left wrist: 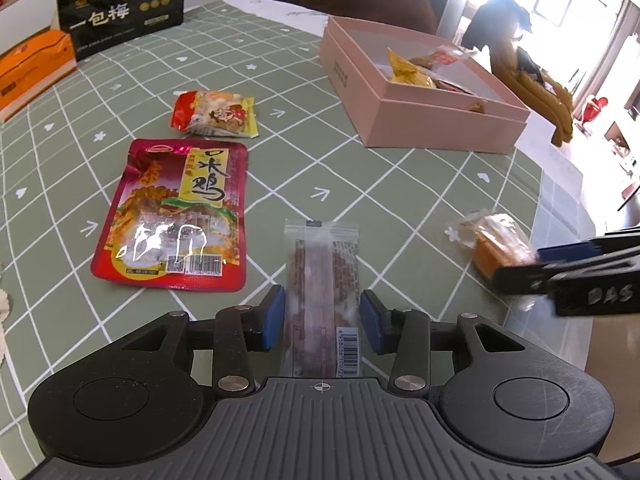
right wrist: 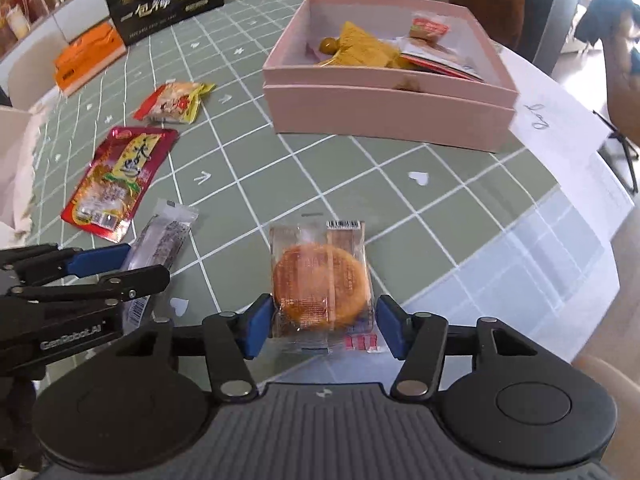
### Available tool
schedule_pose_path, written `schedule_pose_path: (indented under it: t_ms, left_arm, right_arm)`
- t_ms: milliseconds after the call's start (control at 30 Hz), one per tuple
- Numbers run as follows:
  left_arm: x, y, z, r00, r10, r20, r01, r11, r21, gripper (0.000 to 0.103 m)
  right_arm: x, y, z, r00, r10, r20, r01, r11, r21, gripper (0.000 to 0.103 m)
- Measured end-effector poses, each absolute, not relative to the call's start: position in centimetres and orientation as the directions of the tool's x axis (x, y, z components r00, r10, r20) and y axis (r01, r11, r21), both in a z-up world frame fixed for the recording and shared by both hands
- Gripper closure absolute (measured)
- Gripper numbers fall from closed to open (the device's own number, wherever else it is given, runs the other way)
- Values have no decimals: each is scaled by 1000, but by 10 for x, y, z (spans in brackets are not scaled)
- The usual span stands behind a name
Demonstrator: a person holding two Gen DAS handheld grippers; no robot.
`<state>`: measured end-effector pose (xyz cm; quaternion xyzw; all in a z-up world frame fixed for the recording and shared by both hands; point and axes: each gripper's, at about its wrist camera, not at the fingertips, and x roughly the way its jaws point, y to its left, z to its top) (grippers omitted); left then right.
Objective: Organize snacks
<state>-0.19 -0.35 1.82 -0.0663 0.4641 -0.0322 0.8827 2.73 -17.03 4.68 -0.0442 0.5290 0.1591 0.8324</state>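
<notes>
Snack bar (left wrist: 322, 280): long axis 12–6, near end hidden; left tongs (left wrist: 322, 318) clamped on it.
Round cake packet (right wrist: 320, 284): barcode at 12; right tongs (right wrist: 323, 326) clamped on it.

Left gripper (left wrist: 322, 318): angled down, blue pads flanking wrapped snack bar (left wrist: 320, 276), at 9 o'clock of right gripper (right wrist: 324, 326), whose pads bracket wrapped round pastry (right wrist: 320, 284).
</notes>
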Motion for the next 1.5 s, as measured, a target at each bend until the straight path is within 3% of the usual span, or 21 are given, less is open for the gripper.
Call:
schedule_pose_path:
  t_ms: [233, 267, 300, 333, 433, 467, 533, 567, 600, 633, 733, 800, 900, 1033, 1167, 1300, 1367, 1500]
  left_arm:
    - [-13, -6, 16, 611, -106, -784, -47, 984, -170, 69]
    - [-12, -9, 19, 615, -104, -782, -42, 986, -164, 75]
    - [-10, -12, 23, 621, -105, -777, -33, 987, -160, 83]
    - [-7, -16, 28, 626, -108, -772, -19, 988, -153, 93]
    - [5, -23, 36, 618, -115, -778, -2, 989, -148, 93]
    - [7, -24, 36, 611, -114, -783, -4, 989, -147, 93]
    - [7, -26, 34, 593, -108, -798, -14, 989, -145, 93]
    - [6, -26, 32, 583, -110, -805, -19, 989, -149, 93]
    - [5, -26, 29, 570, -120, -813, -20, 987, -160, 93]
    - [5, -25, 26, 556, -135, -820, -22, 984, -177, 93]
    - [5, -18, 19, 529, -216, -821, -46, 959, -281, 93]
    - [4, -19, 25, 552, -241, -798, -24, 953, -303, 87]
    - [2, -42, 40, 576, -232, -784, 116, 972, -203, 85]
    - [1, -83, 36, 543, -185, -819, 290, 957, -23, 81]
    - [4, -99, 25, 557, -75, -827, 299, 947, 115, 78]
    - [8, -97, 22, 528, -112, -842, 326, 942, 79, 71]
    - [11, -97, 19, 510, -138, -849, 345, 937, 55, 52]
    - [17, -87, 18, 530, -105, -842, 268, 962, 49, 52]
  right_arm:
    - [28, -191, 76, 446, 251, -859, -302, 946, 120, 54]
    - [28, -193, 81, 457, 257, -852, -299, 946, 125, 68]
    - [29, -197, 86, 462, 270, -845, -299, 944, 138, 90]
    - [31, -200, 90, 455, 285, -844, -301, 941, 155, 91]
    - [38, -206, 100, 457, 314, -832, -318, 931, 177, 91]
    - [40, -207, 101, 455, 310, -835, -334, 928, 163, 88]
    - [42, -205, 96, 439, 288, -851, -364, 923, 124, 68]
    - [41, -204, 91, 426, 278, -861, -381, 918, 108, 43]
    - [39, -204, 86, 412, 271, -870, -394, 914, 98, 26]
    - [36, -204, 81, 406, 265, -875, -398, 913, 92, 24]
    - [26, -201, 61, 380, 246, -892, -409, 909, 77, 24]
    - [24, -196, 49, 372, 218, -902, -416, 908, 48, 24]
    - [22, -192, 37, 377, 188, -907, -425, 905, 11, 23]
    - [28, -203, 29, 361, 213, -908, -369, 927, 71, 19]
    - [36, -213, 30, 366, 189, -911, -307, 949, 74, 19]
    - [36, -220, 36, 387, 181, -904, -282, 957, 71, 19]
    - [37, -225, 39, 394, 181, -901, -271, 960, 75, 19]
    - [40, -230, 40, 397, 182, -900, -258, 963, 81, 19]
